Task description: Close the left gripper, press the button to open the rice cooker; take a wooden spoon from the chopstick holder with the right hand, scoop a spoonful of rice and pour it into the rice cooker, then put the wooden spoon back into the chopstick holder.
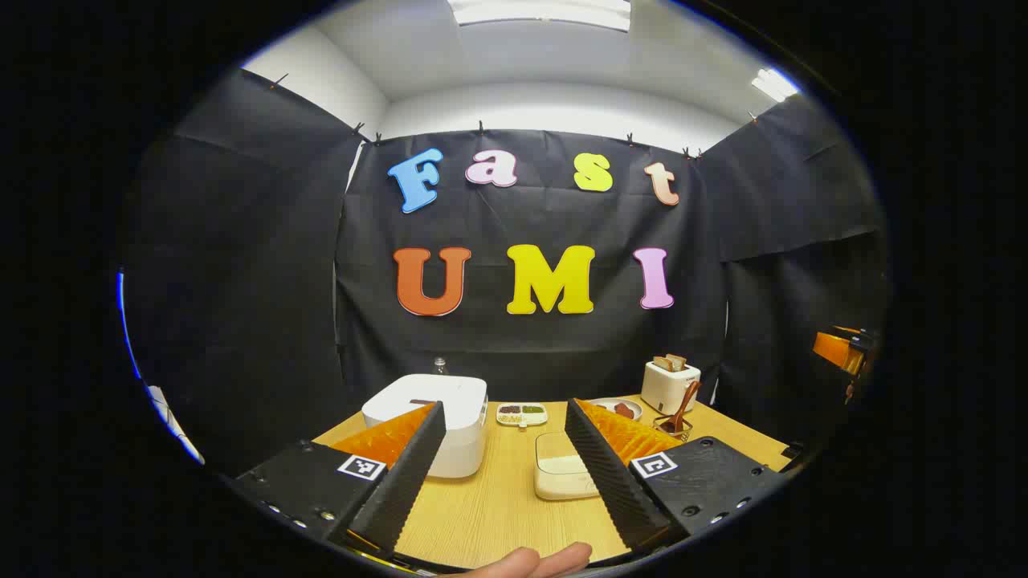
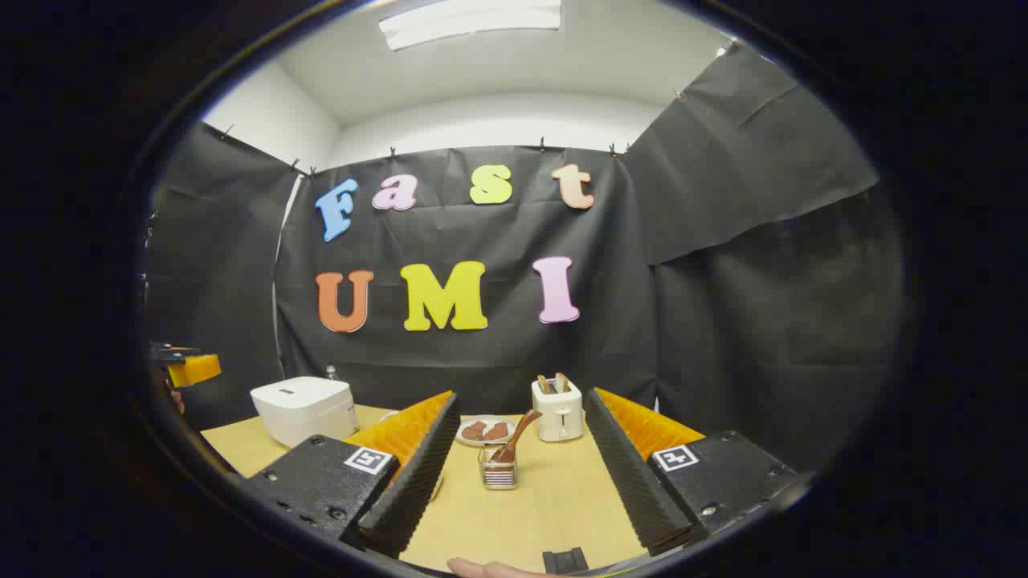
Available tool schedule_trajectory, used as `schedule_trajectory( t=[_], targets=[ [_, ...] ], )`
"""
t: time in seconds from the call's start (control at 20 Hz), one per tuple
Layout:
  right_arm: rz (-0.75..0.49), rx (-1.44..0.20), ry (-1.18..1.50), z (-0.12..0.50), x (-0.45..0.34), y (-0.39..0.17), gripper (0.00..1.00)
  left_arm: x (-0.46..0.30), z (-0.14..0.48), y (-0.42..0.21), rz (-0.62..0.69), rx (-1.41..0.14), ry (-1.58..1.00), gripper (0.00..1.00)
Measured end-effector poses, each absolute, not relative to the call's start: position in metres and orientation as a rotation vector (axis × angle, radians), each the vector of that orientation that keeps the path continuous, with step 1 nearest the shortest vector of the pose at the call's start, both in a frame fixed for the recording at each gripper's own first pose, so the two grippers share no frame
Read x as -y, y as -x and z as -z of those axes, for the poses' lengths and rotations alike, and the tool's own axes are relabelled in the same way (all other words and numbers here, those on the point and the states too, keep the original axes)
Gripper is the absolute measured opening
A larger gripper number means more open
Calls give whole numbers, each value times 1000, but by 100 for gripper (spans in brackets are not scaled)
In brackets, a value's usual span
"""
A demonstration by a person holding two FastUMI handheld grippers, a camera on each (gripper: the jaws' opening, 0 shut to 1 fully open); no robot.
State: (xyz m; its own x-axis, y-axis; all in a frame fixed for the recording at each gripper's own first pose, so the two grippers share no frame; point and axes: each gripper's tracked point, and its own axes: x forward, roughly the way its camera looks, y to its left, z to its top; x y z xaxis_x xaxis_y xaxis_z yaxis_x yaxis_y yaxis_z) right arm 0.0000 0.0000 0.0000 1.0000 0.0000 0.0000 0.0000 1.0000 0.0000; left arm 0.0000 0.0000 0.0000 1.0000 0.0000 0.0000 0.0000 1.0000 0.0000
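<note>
On the wooden table (image 1: pixel 490 506), the white cooker (image 1: pixel 438 413) sits shut at the left, just beyond the left gripper (image 1: pixel 504 461), whose jaws gape wide on nothing. A tub of rice (image 1: pixel 560 475) lies between its fingers' line of sight. Over to the right gripper (image 2: pixel 520 474): jaws spread wide too, empty, aimed straight at the holder (image 2: pixel 499 468) with the spoon (image 2: pixel 514 437) leaning in it. Behind stand a toaster (image 2: pixel 557 409) and a plate (image 2: pixel 484 431), well clear of both grippers.
</note>
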Motion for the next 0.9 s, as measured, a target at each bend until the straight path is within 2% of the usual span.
schedule_trajectory(
  t=[0.05, 0.1, 0.15, 0.2, 0.4, 0.45, 0.5, 0.55, 0.75, 0.8, 0.85, 0.9],
  targets=[
    [2, 0, 2, 1, 0, 0, 100, 1, 3, -2, 7, -5, 1, 95],
    [3, 0, 5, 1, 0, 0, 96, 2, 4, -2, 13, -6, -4, 95],
    [4, 0, 6, 2, 0, 0, 96, 2, 4, -2, 14, -2, -15, 95],
    [4, -2, 6, 2, 0, 0, 100, 1, 3, -1, 13, 3, -27, 96],
    [0, -5, 9, 5, -3, 0, 100, -2, -3, -4, 9, 20, -28, 95],
    [1, -4, 11, 5, -3, 0, 96, 0, -2, -7, 23, 15, -21, 96],
    [0, -1, 9, 4, -3, 1, 96, 3, 0, -10, 41, 10, -13, 96],
    [-2, 2, 7, 3, -4, 2, 100, 3, -1, -14, 56, 8, -9, 95],
    [0, 6, -3, 5, -5, 1, 100, -12, 5, -34, 42, 0, -37, 96],
    [-1, 7, -1, 7, -6, 0, 95, -12, 8, -42, 49, -9, -33, 96],
    [-3, 6, 3, 9, -7, -1, 100, -17, 10, -50, 45, -17, -30, 95],
    [-6, 5, 7, 12, -9, -2, 100, -26, 12, -58, 33, -24, -28, 95]
  ],
)
